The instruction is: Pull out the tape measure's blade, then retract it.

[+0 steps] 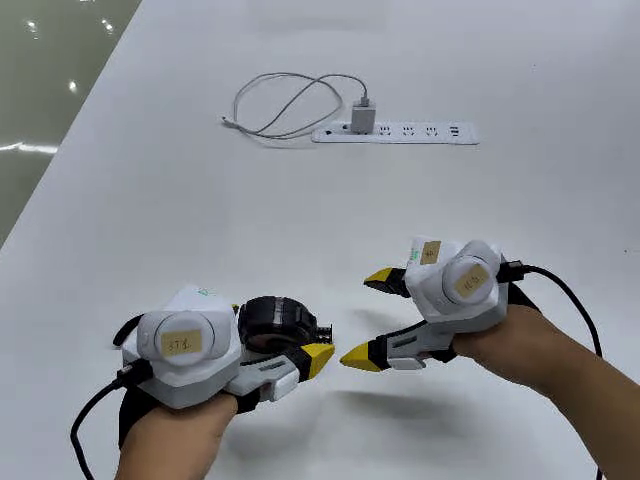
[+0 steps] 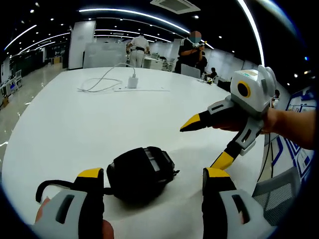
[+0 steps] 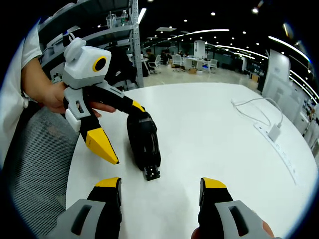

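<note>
Straddling black tape measure with left gripper, jaws spread wide, clamped on nothing. Rests on white table between those jaws, tucked close to one and well clear of other; can't tell whether touching. Facing it from the side with right gripper, also gaping wide, holding nothing, yellow tips aimed toward tape measure, near but apart. Looking along right gripper's own jaws, shows tape measure lengthwise toward camera, with left gripper's upper jaw reaching its far end and lower jaw hanging off to one side. Further back on table, well apart from both grippers: white power strip, charger plugged into it, white cable looped just beside.
</note>
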Available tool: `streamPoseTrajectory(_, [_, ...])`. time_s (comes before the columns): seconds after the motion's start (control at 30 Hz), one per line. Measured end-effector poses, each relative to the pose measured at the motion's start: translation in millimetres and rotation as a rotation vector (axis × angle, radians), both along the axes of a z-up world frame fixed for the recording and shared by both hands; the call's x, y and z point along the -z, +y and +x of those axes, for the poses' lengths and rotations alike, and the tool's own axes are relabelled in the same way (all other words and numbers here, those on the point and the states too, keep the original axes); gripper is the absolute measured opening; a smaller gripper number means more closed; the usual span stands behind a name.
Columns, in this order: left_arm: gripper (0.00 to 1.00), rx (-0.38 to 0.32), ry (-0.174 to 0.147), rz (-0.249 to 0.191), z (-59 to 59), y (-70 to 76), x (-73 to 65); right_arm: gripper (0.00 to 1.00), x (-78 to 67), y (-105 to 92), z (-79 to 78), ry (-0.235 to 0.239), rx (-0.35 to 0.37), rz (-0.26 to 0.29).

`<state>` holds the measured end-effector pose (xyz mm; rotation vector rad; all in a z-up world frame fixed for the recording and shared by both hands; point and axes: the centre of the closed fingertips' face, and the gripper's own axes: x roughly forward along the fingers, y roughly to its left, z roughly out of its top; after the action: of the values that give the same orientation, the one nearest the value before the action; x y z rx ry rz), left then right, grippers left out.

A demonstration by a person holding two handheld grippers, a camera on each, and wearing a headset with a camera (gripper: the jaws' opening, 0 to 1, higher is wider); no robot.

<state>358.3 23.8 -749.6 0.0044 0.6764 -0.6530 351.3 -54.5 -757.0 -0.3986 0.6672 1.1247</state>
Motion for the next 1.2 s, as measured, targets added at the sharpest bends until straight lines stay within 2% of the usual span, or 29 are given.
streamPoseTrajectory(0.2, [0.83, 0.025, -0.017, 0.018, -6.3, 4.9, -1.9, 0.63, -6.9, -10.1, -2.7, -0.016, 0.025, -0.002])
streamPoseTrajectory(0.33, [0.85, 0.043, -0.025, 0.009, -9.7, 6.6, -6.5, 0.66, -11.6, -15.4, -3.2, -0.021, 0.045, 0.005])
streamPoseTrajectory(0.4, [0.86, 0.052, -0.031, 0.023, -10.7, 8.9, -7.7, 0.66, -12.6, -18.4, -4.1, -0.023, 0.053, 0.004])
streamPoseTrajectory(0.5, [0.87, 0.058, -0.034, 0.019, -11.3, 12.8, -10.0, 0.68, -14.0, -22.0, -6.5, -0.023, 0.062, 0.004])
streamPoseTrajectory(0.6, [0.88, 0.087, -0.055, 0.020, -14.0, 14.2, -15.0, 0.69, -16.9, -25.4, -9.2, -0.025, 0.074, 0.008])
streamPoseTrajectory(0.67, [0.91, 0.094, -0.057, 0.017, -15.2, 15.5, -16.4, 0.69, -18.0, -26.8, -11.3, -0.024, 0.078, 0.009])
streamPoseTrajectory(0.73, [0.95, 0.103, -0.078, 0.032, -15.0, 19.6, -17.4, 0.70, -19.1, -28.9, -13.5, -0.026, 0.084, 0.009])
streamPoseTrajectory(0.83, [0.95, 0.118, -0.076, 0.025, -18.3, 23.1, -19.6, 0.72, -21.7, -32.7, -16.3, -0.024, 0.096, 0.015])
streamPoseTrajectory(0.97, [0.96, 0.135, -0.074, 0.037, -21.9, 29.1, -18.6, 0.75, -22.7, -37.4, -21.0, -0.025, 0.105, 0.013])
streamPoseTrajectory(1.13, [0.98, 0.163, -0.083, 0.036, -27.0, 35.3, -21.4, 0.77, -26.3, -43.2, -25.6, -0.020, 0.134, 0.024])
streamPoseTrajectory(1.2, [0.98, 0.182, -0.076, 0.031, -30.1, 36.6, -21.8, 0.77, -27.4, -44.6, -27.7, -0.022, 0.140, 0.026])
